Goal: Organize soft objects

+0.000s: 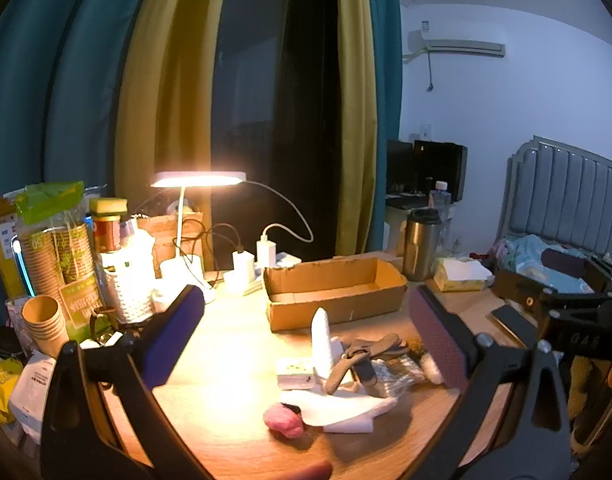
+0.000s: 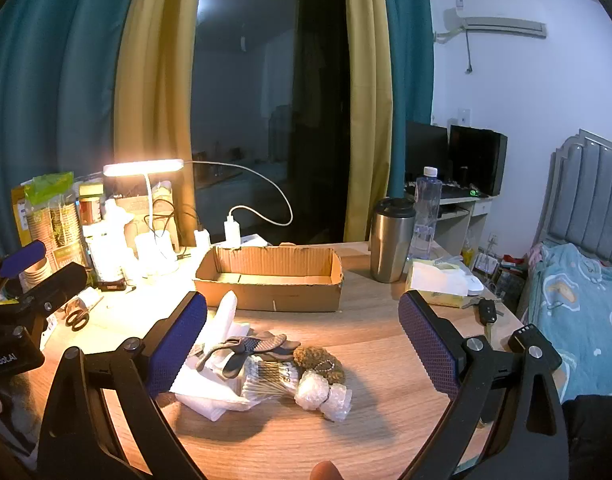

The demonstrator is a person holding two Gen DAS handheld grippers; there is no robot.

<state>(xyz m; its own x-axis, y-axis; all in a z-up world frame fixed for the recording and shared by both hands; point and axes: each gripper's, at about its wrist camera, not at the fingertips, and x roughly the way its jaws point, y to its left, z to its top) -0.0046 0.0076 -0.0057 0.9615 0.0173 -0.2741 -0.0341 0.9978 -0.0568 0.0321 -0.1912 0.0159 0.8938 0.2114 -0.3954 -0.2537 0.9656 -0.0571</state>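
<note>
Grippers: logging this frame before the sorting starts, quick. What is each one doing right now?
Left gripper: open, holding nothing, above the pile of soft objects.
Right gripper: open, holding nothing, above the same pile.

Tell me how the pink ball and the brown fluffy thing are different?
The pink ball is pink, while the brown puff is dark brown. The ball looks smaller than the puff. The ball lies at the near edge of the pile beside the white foam sheet; the puff sits in the pile next to the bubble wrap. Both look soft and fuzzy and lie on the table, untouched.
</note>
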